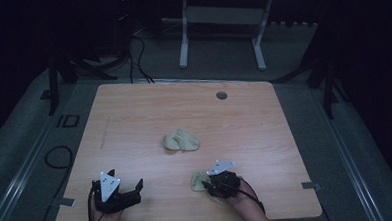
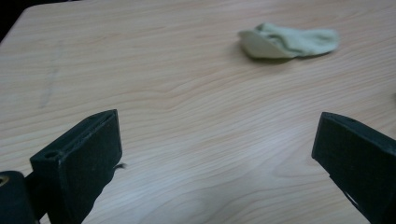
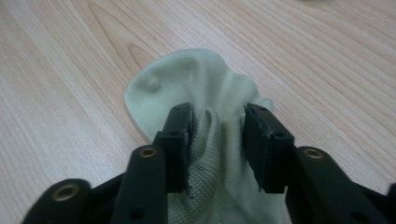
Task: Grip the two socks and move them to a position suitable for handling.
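Two pale green socks lie on the wooden table (image 1: 134, 118). One crumpled sock (image 1: 181, 140) rests near the table's middle; the left gripper view has this sock (image 2: 289, 41) far ahead and to the right. A second sock (image 3: 196, 84) lies flat at the front right, and my right gripper (image 3: 217, 116) presses down on it with a ridge of fabric pinched between its narrowed jaws. In the high view, the right gripper (image 1: 209, 182) covers part of that sock (image 1: 196, 181). My left gripper (image 1: 126, 177) hovers at the front left, open wide over bare wood (image 2: 217, 154).
A round grey grommet (image 1: 221, 95) sits near the table's far edge. Beyond the table stand a white frame leg (image 1: 183, 41) and black cables (image 1: 136, 58) on the grey floor. A cable loop (image 1: 58, 156) lies left of the table.
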The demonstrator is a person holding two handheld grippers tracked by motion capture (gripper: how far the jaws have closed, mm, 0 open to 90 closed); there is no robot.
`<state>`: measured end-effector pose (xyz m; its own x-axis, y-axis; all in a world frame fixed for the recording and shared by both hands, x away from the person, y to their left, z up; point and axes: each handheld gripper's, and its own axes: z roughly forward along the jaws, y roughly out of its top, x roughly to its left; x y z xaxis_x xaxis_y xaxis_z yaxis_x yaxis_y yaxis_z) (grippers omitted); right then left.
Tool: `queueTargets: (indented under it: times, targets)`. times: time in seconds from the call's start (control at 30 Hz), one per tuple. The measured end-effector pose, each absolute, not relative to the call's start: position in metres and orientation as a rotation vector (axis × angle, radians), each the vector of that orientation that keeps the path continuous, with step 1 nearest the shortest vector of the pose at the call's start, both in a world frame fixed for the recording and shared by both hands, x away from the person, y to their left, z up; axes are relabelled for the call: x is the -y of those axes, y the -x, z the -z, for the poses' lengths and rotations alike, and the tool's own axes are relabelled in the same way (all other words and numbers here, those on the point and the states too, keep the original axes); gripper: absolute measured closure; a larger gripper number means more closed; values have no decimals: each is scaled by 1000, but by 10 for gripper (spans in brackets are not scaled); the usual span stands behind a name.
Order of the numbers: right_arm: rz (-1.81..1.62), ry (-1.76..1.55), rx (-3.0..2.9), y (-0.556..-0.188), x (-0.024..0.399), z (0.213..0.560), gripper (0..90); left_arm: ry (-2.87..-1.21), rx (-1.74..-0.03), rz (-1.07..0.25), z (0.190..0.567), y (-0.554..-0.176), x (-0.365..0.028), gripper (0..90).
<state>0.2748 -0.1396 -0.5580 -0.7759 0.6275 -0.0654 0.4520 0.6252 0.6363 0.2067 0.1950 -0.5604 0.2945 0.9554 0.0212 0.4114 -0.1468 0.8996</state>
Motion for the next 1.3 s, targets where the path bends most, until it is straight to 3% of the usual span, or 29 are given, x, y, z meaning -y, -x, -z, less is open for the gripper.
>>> queueTargets:
  times: [0.27,0.53,0.63,0.73,0.87,0.9,0.97,1.07,1.17,1.3]
  targets:
    - [-888,-949,-2532,-271,128,560,417,-1854,-1107,-838,560,-211,-156,15]
    - [-935,-967,-2543,-274,125,550,316,-1863,-1026,-593,555,-221,-127,38]
    - [-987,-961,-2524,-271,131,538,320,-1863,-1005,-507,554,-227,-120,38]
    - [-1029,-937,-2528,-262,141,526,402,-1943,-920,-494,552,-229,-108,160]
    - [-1022,-911,-2544,-248,147,528,511,-2033,-810,-461,553,-231,-88,173]
    - [-1003,-908,-2555,-246,148,530,543,-2048,-777,-469,554,-231,-84,244]
    - [-985,-924,-2576,-244,149,535,599,-2074,-726,-490,555,-234,-75,483]
    - [-963,-908,-2574,-241,148,541,602,-2127,-673,-469,558,-241,-60,680]
    - [-951,-896,-2588,-238,146,545,585,-2201,-654,-451,563,-248,-48,808]
    - [-923,-883,-2640,-235,143,551,582,-2255,-692,-441,571,-255,-40,887]
